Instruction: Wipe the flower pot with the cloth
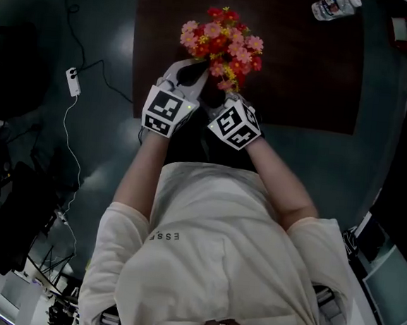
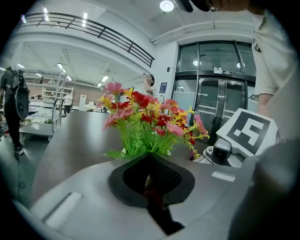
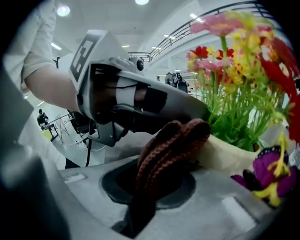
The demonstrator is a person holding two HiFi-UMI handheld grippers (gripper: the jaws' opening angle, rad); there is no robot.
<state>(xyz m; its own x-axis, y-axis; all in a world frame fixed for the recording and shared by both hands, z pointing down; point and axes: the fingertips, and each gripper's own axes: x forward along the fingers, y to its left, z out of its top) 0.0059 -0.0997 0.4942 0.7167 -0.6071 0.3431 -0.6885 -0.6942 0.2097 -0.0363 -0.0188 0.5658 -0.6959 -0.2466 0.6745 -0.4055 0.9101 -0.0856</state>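
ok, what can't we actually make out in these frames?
Flower pot: in the head view, the flowers, left gripper and right gripper cover it. The right gripper view shows only a cream strip beside the cloth.
Whether the left gripper touches the pot: its own view is blocked by its body, and in the right gripper view the cloth hides its tips.
Bottle label: head view, too small.

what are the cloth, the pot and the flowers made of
The cloth looks like brown knitted yarn, matte: thick ribbed stitches show. The pot is cream, smooth and matte; it could be ceramic or plastic, and the look does not settle which. The flowers seem artificial, plastic or fabric: the stems are a uniform bright green and the petals are strongly coloured.
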